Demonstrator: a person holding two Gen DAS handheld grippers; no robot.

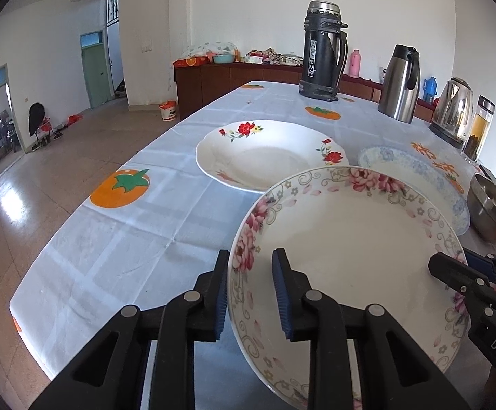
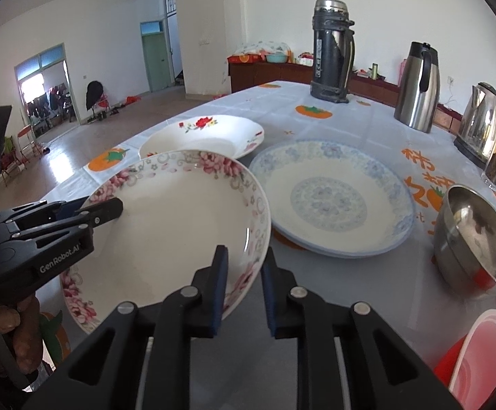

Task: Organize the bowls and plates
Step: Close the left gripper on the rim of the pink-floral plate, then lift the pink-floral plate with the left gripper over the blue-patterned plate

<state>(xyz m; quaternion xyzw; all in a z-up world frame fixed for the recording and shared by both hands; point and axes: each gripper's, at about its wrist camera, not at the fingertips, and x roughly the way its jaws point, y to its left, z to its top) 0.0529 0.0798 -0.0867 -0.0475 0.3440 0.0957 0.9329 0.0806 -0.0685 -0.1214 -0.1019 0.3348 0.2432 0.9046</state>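
A pink-flowered plate [image 1: 347,256] is held above the table, tilted; it also shows in the right wrist view [image 2: 176,232]. My left gripper [image 1: 251,294] is shut on its left rim. My right gripper [image 2: 244,273] is shut on its right rim, and shows at the right of the left wrist view [image 1: 459,273]. A red-rose plate [image 1: 265,155] [image 2: 206,133] lies on the table beyond. A blue-patterned plate [image 2: 333,198] [image 1: 418,171] lies to the right. A steel bowl [image 2: 473,242] [image 1: 494,212] sits at the far right.
A black thermos [image 1: 323,49], a steel jug [image 1: 400,83], a kettle [image 1: 453,109] and a glass jar [image 1: 478,128] stand along the table's far side. A red and white lid [image 2: 480,352] lies near right. The table's left edge [image 1: 77,212] drops to the floor.
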